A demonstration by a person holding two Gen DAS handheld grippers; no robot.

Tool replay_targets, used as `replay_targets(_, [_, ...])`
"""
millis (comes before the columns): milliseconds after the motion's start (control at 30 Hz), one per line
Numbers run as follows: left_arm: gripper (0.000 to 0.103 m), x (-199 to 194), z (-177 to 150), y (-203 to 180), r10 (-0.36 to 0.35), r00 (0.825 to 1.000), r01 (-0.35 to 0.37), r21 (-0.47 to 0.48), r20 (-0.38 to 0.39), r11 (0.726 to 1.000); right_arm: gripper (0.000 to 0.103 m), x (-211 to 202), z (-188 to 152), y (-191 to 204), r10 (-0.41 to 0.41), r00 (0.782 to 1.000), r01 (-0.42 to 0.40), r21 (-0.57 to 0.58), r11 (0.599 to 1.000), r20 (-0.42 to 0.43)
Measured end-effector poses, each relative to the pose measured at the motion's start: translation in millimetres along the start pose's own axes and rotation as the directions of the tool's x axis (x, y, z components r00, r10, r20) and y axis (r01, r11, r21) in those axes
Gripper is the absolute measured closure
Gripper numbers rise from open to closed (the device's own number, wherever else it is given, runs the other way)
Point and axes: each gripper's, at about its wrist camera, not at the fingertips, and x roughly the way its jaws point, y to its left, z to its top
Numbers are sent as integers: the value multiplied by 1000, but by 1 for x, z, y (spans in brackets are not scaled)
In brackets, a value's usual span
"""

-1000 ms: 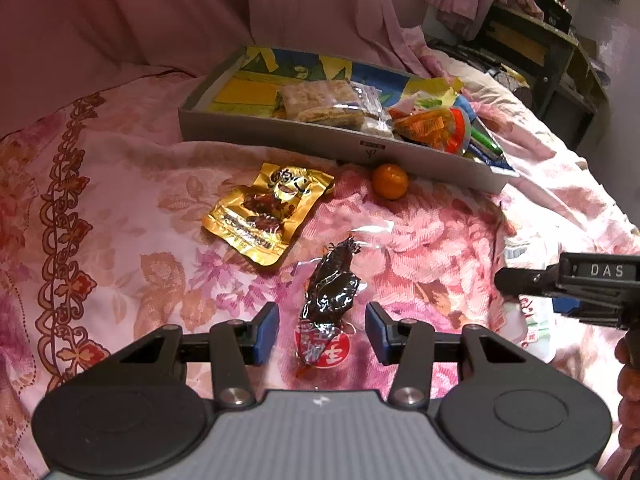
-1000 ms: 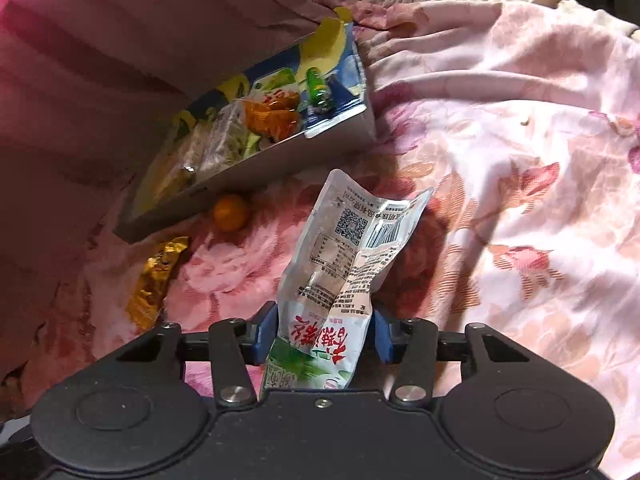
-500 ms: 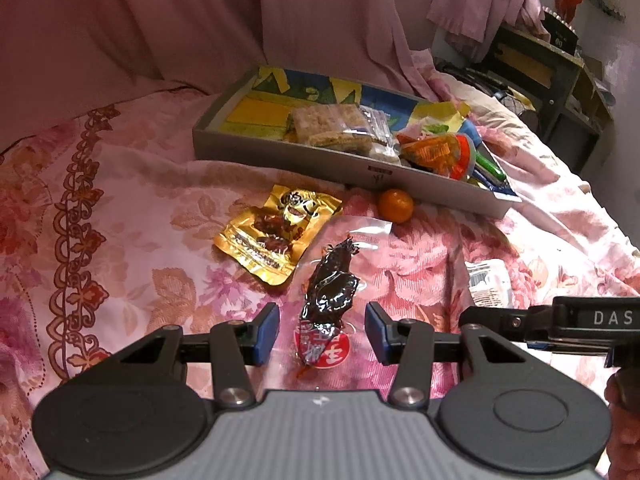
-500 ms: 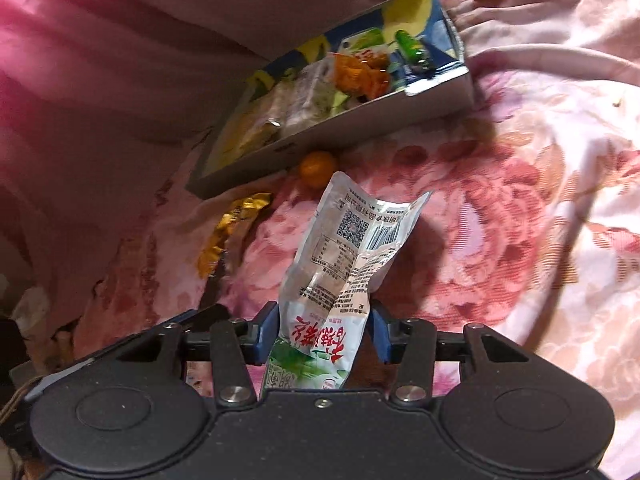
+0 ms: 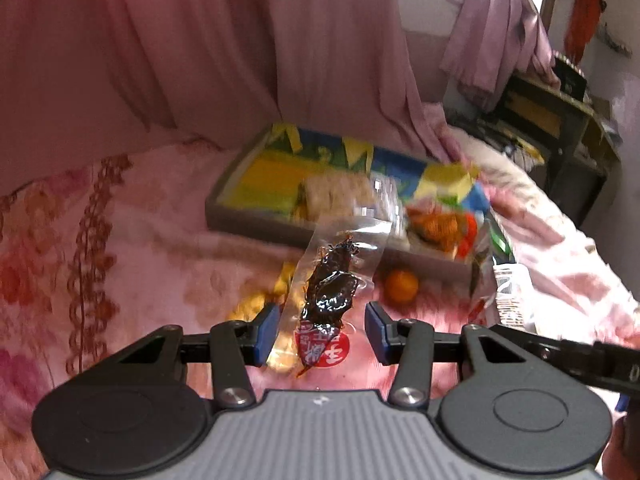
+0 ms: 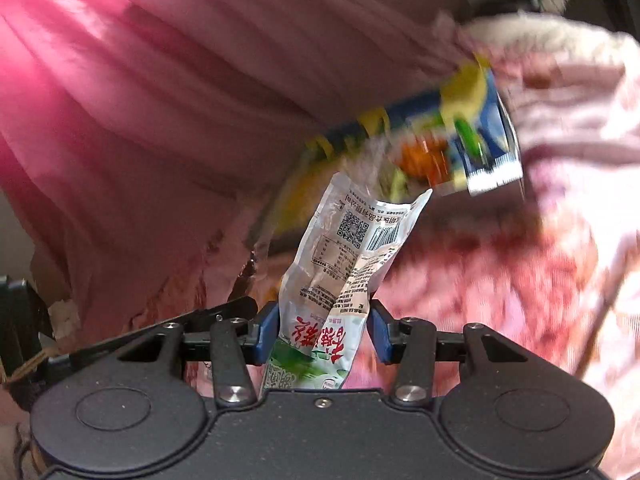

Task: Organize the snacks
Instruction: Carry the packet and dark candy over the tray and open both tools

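While both hand-held grippers work over a pink floral bedspread (image 5: 140,260), the left gripper (image 5: 323,332) grips a clear packet (image 5: 330,284) of dark, glossy snack. The packet stands up between the blue pads (image 5: 269,332) with its red-printed end lowest, and its top edge shows in front of the tray's near wall. The film's right edge is hard to make out against the other pad.

The right gripper (image 6: 322,334) is clamped on a white pouch (image 6: 352,248). Its green-and-red printed end sits between the pads, and its crumpled upper half, bearing a QR code and barcode, leans toward the tray (image 6: 496,176). In the left wrist view the pouch (image 5: 508,292) shows at the right, just beside the tray's near corner.

The grey-walled tray (image 5: 256,224), lined in blue, yellow and green, lies on the bedspread ahead of both grippers, under a pink curtain (image 5: 200,60). It holds a wrapped block of crackers (image 5: 336,196) and an orange bag (image 5: 440,224), though much of the load is blurred.

An orange (image 5: 401,286) rests on the bedspread just in front of the tray wall, between the packet and the pouch. A gold wrapper (image 5: 256,304) lies partly hidden behind the left pad.
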Motion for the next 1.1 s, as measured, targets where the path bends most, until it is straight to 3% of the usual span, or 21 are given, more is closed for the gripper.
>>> replay_targets(233, [52, 16, 44, -17, 5, 998, -6, 2, 68, 1000, 54, -3, 40, -1, -29, 977, 44, -66, 997, 210])
replay_targets(433, [52, 39, 75, -45, 0, 995, -3, 23, 95, 1000, 54, 3, 72, -13, -100, 931, 161, -149, 976, 350])
replay_targets(600, [52, 68, 98, -64, -6, 995, 4, 22, 97, 1000, 54, 14, 96, -25, -131, 892, 231, -186, 955, 434])
replay_targets(733, [52, 95, 114, -77, -12, 995, 13, -7, 95, 1000, 53, 31, 110, -37, -149, 875, 275, -220, 936, 460])
replay_targets(867, [52, 120, 122, -87, -15, 996, 15, -5, 86, 1000, 53, 44, 117, -45, -183, 872, 311, -226, 923, 453])
replay_targets(1100, [52, 159, 120, -101, -27, 1000, 27, 36, 3, 999, 53, 66, 116, -57, -207, 908, 298, -215, 930, 364])
